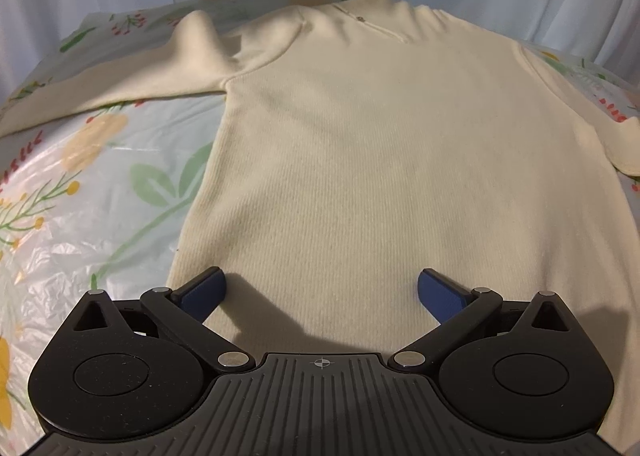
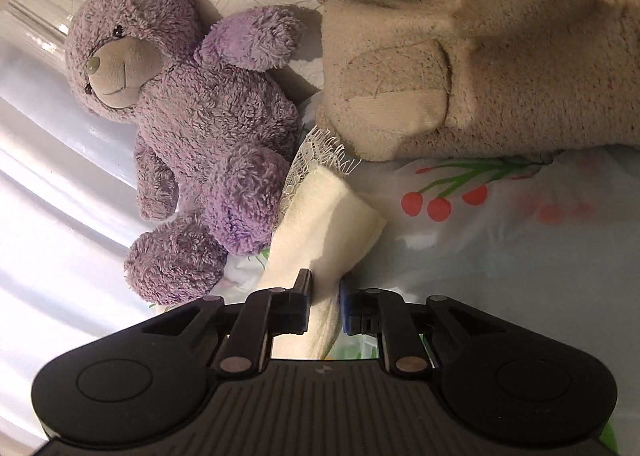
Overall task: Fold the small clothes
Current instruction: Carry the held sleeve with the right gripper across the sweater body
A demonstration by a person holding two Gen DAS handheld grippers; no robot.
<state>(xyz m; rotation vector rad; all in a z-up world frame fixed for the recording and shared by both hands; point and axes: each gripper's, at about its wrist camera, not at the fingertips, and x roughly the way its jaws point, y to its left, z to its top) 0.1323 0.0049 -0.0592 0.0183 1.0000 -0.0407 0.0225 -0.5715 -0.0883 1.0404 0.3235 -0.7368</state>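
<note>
Right gripper (image 2: 324, 296) pinches sweater sleeve (image 2: 320, 223), prob. on floral sheet (image 2: 500, 256).

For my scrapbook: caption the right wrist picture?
Right hand-held gripper pinching a cream sleeve beside a purple teddy.

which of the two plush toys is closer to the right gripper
The fuzzy purple teddy bear; its foot nearly reaches the right gripper, while the big beige plush toy lies farther back.

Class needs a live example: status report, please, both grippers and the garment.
Left gripper open over sweater hem. Right gripper shut on sleeve. Purple teddy crowds the sleeve.
</note>
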